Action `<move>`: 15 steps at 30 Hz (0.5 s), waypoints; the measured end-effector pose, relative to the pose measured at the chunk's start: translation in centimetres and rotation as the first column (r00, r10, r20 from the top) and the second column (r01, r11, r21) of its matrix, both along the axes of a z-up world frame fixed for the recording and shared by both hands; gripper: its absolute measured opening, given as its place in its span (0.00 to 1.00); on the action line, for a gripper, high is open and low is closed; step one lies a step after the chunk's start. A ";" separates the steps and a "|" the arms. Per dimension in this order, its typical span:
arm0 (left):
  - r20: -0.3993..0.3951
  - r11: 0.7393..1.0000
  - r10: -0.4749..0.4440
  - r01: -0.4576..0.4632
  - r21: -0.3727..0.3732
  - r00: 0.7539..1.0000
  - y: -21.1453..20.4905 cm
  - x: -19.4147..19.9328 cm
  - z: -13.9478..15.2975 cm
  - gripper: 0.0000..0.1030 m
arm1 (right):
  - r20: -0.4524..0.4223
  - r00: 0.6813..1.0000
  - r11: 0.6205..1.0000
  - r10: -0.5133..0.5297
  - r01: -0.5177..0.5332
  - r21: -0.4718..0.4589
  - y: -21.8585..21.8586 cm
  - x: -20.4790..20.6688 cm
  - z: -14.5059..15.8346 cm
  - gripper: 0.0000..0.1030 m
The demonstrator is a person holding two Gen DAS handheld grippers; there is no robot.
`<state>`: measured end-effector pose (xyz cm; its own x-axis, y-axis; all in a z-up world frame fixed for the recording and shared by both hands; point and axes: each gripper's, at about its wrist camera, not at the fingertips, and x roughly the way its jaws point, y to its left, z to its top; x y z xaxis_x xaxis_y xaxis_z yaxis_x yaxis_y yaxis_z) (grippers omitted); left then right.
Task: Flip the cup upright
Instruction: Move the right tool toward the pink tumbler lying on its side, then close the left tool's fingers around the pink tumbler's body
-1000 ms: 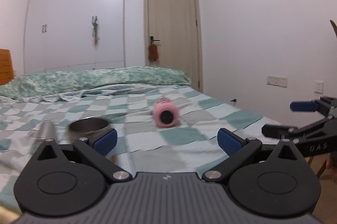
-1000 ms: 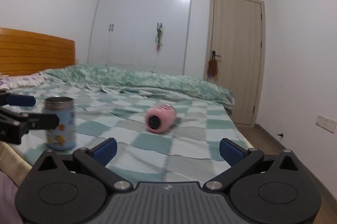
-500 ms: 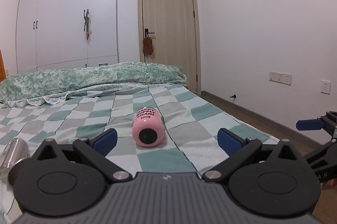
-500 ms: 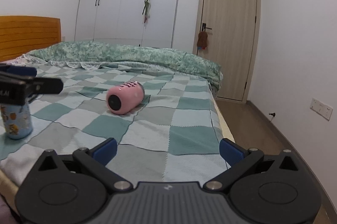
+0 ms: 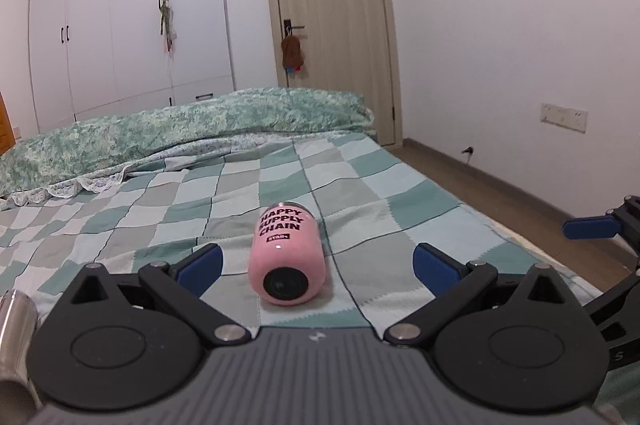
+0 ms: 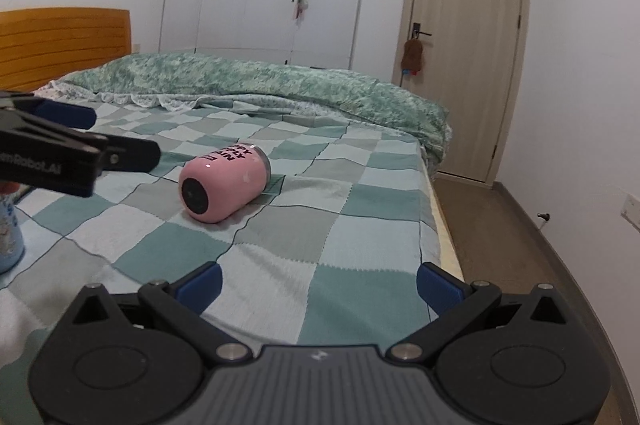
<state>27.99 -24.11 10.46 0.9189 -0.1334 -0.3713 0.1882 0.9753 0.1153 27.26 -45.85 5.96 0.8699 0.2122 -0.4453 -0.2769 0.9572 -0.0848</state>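
The cup [image 5: 287,259] lies on its side on the bed [image 5: 400,209], between the open, empty left tongs [image 5: 316,261]. It looks stiff, smooth and may roll; grip across its middle. The right tongs [image 6: 318,283] are open too.

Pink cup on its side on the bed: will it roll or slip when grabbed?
The pink cup is a round cylinder lying on its side, so a nudge would probably roll it sideways. The soft checked blanket may damp that. Its skin shows a glossy highlight, so it is probably smooth and could slip in the blue pads.
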 end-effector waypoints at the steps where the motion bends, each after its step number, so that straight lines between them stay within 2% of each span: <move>1: -0.010 1.000 0.003 -0.003 0.004 1.000 0.0 0.7 -0.1 1.00 | -0.004 1.000 1.000 0.003 -0.003 -0.003 0.0 0.8 0.0 1.00; 9: -0.114 1.000 0.005 -0.008 -0.019 0.993 0.7 8.2 -0.8 1.00 | -0.040 0.998 0.999 0.042 -0.043 -0.033 0.3 7.5 0.1 1.00; 15: -0.188 0.999 -0.016 0.022 0.032 0.982 1.4 13.3 -1.2 1.00 | -0.082 0.996 0.999 0.044 -0.045 -0.012 0.3 11.7 0.1 1.00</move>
<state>41.30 -22.74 9.30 0.8299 -0.1345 -0.5414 0.2278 0.9676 0.1087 38.95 -45.54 6.02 0.8204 0.2432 -0.5174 -0.3256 0.9427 -0.0732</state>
